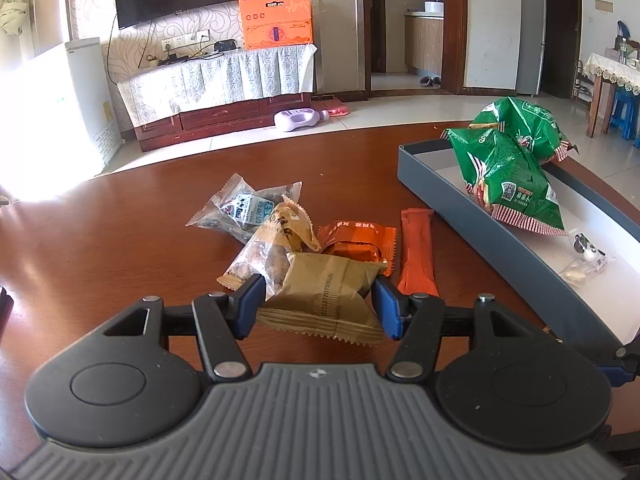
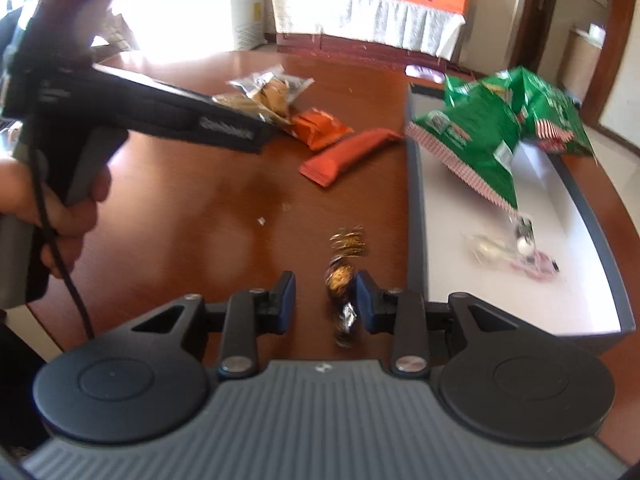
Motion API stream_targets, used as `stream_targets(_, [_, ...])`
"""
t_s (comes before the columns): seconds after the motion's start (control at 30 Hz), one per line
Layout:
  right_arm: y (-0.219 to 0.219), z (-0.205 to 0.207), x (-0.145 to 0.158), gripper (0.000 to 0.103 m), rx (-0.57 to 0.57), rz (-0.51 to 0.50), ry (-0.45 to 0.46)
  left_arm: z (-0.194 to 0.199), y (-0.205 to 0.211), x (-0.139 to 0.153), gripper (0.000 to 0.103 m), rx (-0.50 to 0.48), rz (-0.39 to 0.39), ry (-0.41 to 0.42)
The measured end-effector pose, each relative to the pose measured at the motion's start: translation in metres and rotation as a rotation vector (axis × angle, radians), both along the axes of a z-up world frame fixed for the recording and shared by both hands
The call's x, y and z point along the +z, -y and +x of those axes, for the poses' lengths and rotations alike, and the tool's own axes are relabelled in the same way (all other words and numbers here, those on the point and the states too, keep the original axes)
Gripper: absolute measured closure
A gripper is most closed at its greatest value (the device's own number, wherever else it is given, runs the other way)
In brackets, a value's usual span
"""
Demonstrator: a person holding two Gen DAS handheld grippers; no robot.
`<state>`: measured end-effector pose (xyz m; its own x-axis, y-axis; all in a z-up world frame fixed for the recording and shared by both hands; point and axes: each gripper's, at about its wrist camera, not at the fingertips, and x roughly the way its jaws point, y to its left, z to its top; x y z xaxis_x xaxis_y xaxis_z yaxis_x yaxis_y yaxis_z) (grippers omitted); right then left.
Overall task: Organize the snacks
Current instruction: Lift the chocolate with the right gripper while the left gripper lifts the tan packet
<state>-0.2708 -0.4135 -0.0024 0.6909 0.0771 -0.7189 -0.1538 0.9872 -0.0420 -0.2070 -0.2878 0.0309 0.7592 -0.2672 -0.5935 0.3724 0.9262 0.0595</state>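
My left gripper [image 1: 318, 300] has its pads on both sides of a tan snack packet [image 1: 328, 292] at the near edge of a pile of snacks [image 1: 272, 228] on the brown table [image 1: 120, 220]. It looks shut on the packet. An orange packet [image 1: 358, 242] and an orange stick pack [image 1: 418, 256] lie just right of it. My right gripper [image 2: 325, 300] is open around a dark gold-wrapped candy [image 2: 342, 280], which touches the right pad. The grey tray [image 2: 416, 208] holds green bags [image 2: 492, 128] and small candies [image 2: 516, 248].
The tray [image 1: 480, 236] lies at the right of the table, with the green bags [image 1: 508, 168] at its far end. The left gripper's handle and hand [image 2: 120, 120] reach across the left of the right wrist view. A TV cabinet stands beyond the table.
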Motion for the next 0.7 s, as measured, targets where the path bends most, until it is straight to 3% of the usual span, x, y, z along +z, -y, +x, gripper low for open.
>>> stream_targets(0.23, [-0.0016, 0.0001, -0.0026, 0.069, 0.017, -0.013, 0.008, -0.0026, 0.0026, 0.0008, 0.039, -0.013, 0.002, 0.002])
stream_targets(0.3, [-0.0035, 0.0000, -0.0017, 0.080, 0.019, -0.025, 0.014, -0.0018, 0.0018, 0.0004, 0.039, -0.009, 0.005, -0.001])
stream_targets(0.47, [-0.0022, -0.0032, 0.0046, 0.082, 0.021, -0.002, 0.046, -0.0017, 0.0022, -0.0021, 0.039, -0.007, 0.011, -0.009])
stream_targets(0.7, [-0.0047, 0.0035, -0.0035, 0.087, 0.032, 0.009, 0.000, -0.0001, 0.0033, -0.0053, 0.039, -0.007, 0.019, -0.016])
